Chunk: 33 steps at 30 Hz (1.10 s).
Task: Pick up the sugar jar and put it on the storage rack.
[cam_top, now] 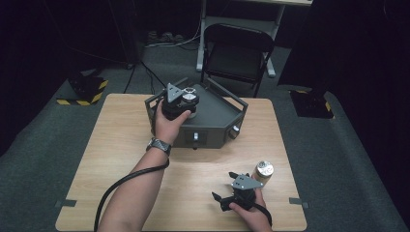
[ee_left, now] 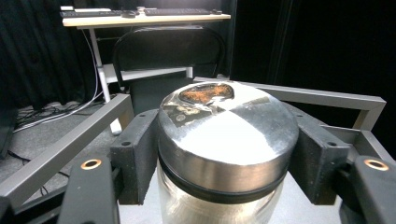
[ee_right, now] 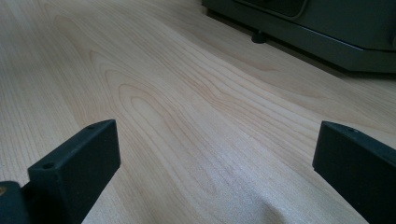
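The left gripper [ee_left: 227,168] clamps its black jaws on the round brushed-metal lid [ee_left: 227,135] of a clear glass jar [ee_left: 215,207], inside a grey metal frame [ee_left: 322,97].

I see a clear glass jar [ee_left: 219,205] with a brushed silver lid [ee_left: 229,135] and black seal ring, gripped by matte black pads [ee_left: 140,154]. The scale [cam_top: 212,118] is dark grey-green. At 5 o'clock stands a gold can [cam_top: 263,172], silver-topped. The table [cam_top: 121,145] is pale wood with flowing grain.
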Tool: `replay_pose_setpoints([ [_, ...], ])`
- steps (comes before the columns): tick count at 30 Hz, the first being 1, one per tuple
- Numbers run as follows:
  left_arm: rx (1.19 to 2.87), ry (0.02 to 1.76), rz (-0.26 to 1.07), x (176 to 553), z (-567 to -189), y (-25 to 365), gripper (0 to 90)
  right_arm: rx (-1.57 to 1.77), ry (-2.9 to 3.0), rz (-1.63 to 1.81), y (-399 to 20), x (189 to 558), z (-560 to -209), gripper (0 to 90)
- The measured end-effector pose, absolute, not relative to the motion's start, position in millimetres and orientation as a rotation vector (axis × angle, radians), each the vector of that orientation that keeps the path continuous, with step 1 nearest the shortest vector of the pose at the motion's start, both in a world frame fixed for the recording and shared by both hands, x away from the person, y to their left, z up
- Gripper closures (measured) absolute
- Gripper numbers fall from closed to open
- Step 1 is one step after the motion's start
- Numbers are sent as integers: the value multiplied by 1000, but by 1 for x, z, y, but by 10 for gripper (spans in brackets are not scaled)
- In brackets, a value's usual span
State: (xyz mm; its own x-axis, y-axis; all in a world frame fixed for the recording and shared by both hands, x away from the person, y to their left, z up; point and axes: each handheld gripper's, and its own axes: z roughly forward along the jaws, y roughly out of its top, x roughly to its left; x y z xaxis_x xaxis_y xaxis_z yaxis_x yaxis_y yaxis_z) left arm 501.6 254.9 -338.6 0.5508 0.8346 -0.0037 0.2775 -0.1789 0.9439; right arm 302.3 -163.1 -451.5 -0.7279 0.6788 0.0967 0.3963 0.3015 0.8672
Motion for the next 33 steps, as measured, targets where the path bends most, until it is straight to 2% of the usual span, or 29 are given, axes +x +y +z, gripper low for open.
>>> replay_pose_setpoints([
  [29, 1709, 946, 640, 502, -338, 260, 330, 963, 2288, 1389, -162, 302, -451, 7],
  [31, 1711, 946, 640, 502, -338, 260, 312, 963, 2289, 1390, -162, 302, -451, 7],
  [33, 1705, 953, 644, 500, -338, 259, 254, 962, 2290, 1389, -162, 302, -451, 7],
])
